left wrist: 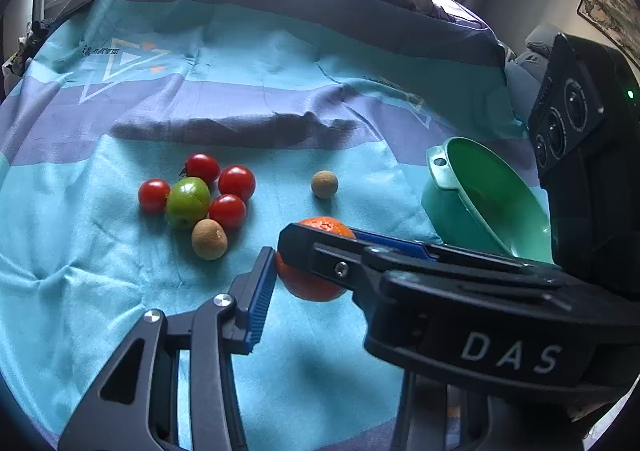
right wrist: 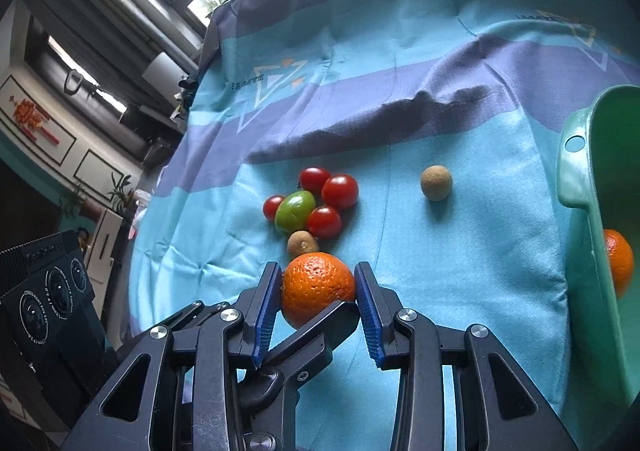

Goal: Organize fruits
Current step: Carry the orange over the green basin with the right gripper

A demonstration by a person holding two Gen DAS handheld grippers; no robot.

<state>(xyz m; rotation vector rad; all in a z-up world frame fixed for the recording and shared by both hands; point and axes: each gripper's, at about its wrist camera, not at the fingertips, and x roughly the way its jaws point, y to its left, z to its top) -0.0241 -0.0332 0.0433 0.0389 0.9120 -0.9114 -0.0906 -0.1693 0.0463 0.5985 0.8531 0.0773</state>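
Between the blue pads of the right gripper [right wrist: 316, 287] an orange [right wrist: 316, 289] is seen, both pads touching its sides, so it is judged clamped. Whether it is lifted or resting on the cloth [right wrist: 460, 271] cannot be told. A dark finger of the left gripper [left wrist: 276, 251] is crossed under and in front of the orange in the right wrist view; in the left wrist view its other blue pad is set just beside the orange's left side. The left jaws are held apart, closed on nothing that can be confirmed.

Off to the right of the held orange, the green bowl [right wrist: 580, 179] is seen tilted, open toward the fruit, with a second orange [right wrist: 618, 259] already inside. The coming move is judged a carry rightward to the bowl; the right gripper is the nearer one. The orange is round, so no long axis matters.

Just beyond the orange, a cluster is noted: a green fruit [right wrist: 295, 211], four red tomatoes [right wrist: 339, 191] around it, a brown fruit [right wrist: 302, 243] nearest the orange. Another brown fruit [right wrist: 436, 182] lies apart, between cluster and bowl. Most fruit is judged not yet sorted.
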